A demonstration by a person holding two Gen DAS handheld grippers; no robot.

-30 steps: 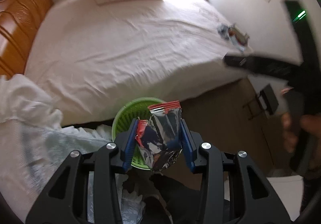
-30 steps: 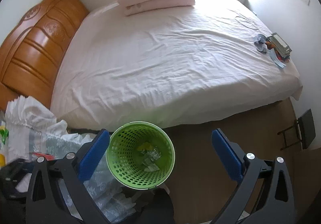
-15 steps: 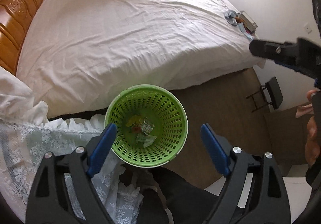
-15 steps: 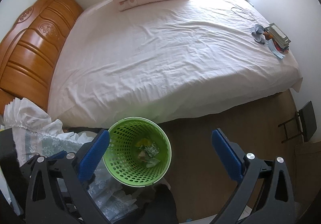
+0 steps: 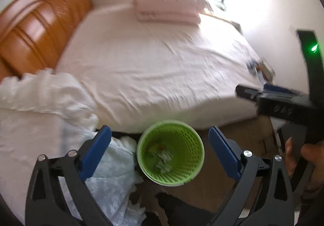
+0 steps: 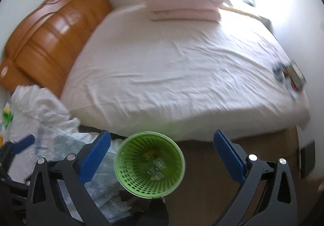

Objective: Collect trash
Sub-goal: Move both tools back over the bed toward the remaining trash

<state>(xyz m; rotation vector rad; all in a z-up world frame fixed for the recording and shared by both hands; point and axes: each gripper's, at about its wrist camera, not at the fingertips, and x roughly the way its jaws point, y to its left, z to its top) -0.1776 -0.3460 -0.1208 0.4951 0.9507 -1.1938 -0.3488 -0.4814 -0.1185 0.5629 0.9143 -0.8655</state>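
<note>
Green light (image 5: 314,47): left view only.

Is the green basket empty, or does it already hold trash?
Not empty. The green basket stands upright with several wrappers on its bottom; blur hides how many.

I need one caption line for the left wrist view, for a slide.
Open left gripper above a green basket holding wrappers, beside a pink bed.

Bed (image 6: 172,76) with wrinkled pale pink sheet fills frame centre; folded pink bedding (image 6: 184,6) stacked at upper centre, small blurred clutter (image 6: 289,76) at right edge. Wood floor (image 6: 206,181) along bottom carries green mesh basket (image 6: 129,177), wrappers inside, lower centre.
</note>
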